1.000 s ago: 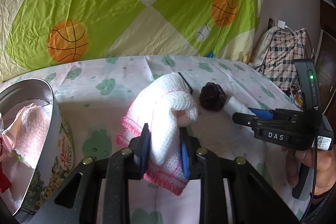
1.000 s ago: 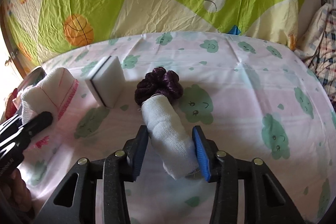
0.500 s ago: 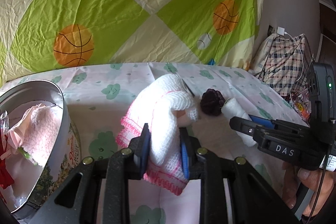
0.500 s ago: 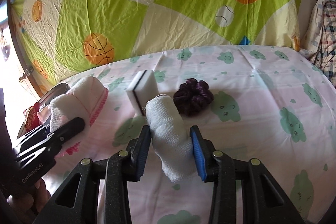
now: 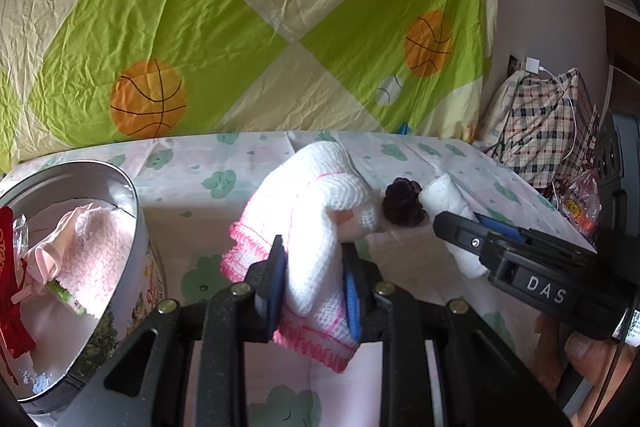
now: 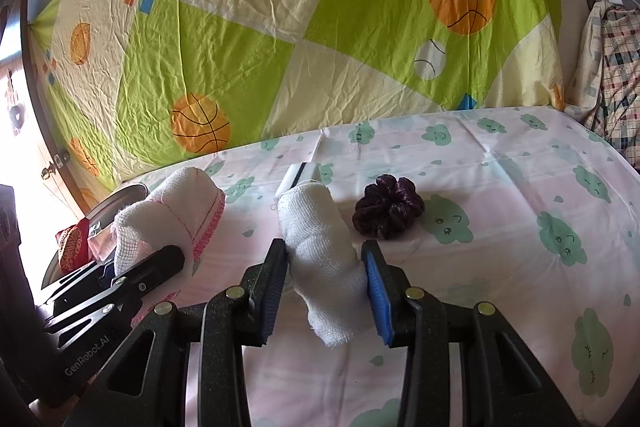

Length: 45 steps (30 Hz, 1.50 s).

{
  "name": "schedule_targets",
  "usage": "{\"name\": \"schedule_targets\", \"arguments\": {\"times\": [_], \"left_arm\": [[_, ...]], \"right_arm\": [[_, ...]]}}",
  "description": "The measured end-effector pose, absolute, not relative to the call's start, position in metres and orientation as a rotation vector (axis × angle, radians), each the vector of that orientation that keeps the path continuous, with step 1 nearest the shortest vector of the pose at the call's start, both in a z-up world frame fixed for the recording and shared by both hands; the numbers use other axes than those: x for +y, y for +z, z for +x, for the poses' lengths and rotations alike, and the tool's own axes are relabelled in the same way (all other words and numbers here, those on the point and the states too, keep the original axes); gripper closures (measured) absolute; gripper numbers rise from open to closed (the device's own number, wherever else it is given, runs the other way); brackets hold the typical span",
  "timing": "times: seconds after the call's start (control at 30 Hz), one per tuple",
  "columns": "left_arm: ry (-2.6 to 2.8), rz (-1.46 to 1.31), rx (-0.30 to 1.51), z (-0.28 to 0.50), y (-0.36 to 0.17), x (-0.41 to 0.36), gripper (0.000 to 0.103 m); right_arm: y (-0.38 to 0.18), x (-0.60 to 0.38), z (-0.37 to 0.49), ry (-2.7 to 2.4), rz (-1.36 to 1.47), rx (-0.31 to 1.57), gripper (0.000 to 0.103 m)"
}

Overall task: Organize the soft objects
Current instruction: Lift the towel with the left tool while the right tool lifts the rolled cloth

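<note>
My left gripper (image 5: 314, 281) is shut on a white knitted cloth with pink trim (image 5: 316, 211) and holds it above the bed, right of the round metal tin (image 5: 132, 211). The cloth also shows in the right wrist view (image 6: 180, 215). My right gripper (image 6: 326, 287) is shut on a white gauze roll (image 6: 320, 239), lifted off the bed; the roll shows in the left wrist view (image 5: 448, 199) too. A dark purple scrunchie (image 6: 388, 213) lies on the sheet to its right. A white sponge with a dark edge (image 6: 306, 175) lies behind the roll.
The tin holds a pale pink towel (image 5: 94, 247) and red fabric (image 5: 10, 287). A basketball-print sheet (image 6: 320, 27) hangs behind the bed. A plaid bag (image 5: 548, 131) stands at the right bed edge.
Both grippers have risen with their cloths and drawn closer together. The right gripper lifted the gauze roll away from the scrunchie and shifted left. The tin shows more fully in the left view.
</note>
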<state>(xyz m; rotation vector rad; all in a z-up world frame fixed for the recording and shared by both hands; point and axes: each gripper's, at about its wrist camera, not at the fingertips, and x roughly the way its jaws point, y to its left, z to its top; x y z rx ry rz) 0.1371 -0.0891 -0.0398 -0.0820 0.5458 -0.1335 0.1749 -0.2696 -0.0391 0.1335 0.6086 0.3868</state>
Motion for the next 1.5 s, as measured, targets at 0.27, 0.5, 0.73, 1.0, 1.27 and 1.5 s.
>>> {"name": "schedule_targets", "arguments": {"times": [0.27, 0.5, 0.73, 1.0, 1.27, 1.5], "left_arm": [[-0.116, -0.098, 0.527, 0.132, -0.038, -0.083, 0.079], [-0.104, -0.104, 0.508, 0.125, -0.037, -0.08, 0.079], [-0.085, -0.099, 0.472, 0.116, -0.034, -0.076, 0.079], [-0.053, -0.084, 0.418, 0.103, -0.03, -0.073, 0.079], [-0.036, -0.083, 0.39, 0.094, -0.027, -0.069, 0.079], [-0.027, -0.087, 0.372, 0.087, -0.027, -0.065, 0.079]], "right_arm": [[-0.036, -0.268, 0.165, 0.361, 0.137, 0.57, 0.062], [-0.035, -0.268, 0.158, 0.348, 0.155, 0.549, 0.062], [-0.032, -0.263, 0.15, 0.347, 0.163, 0.523, 0.062], [-0.03, -0.256, 0.142, 0.342, 0.15, 0.494, 0.062], [-0.027, -0.252, 0.135, 0.345, 0.163, 0.469, 0.062], [-0.024, -0.247, 0.129, 0.335, 0.166, 0.435, 0.062]]}}
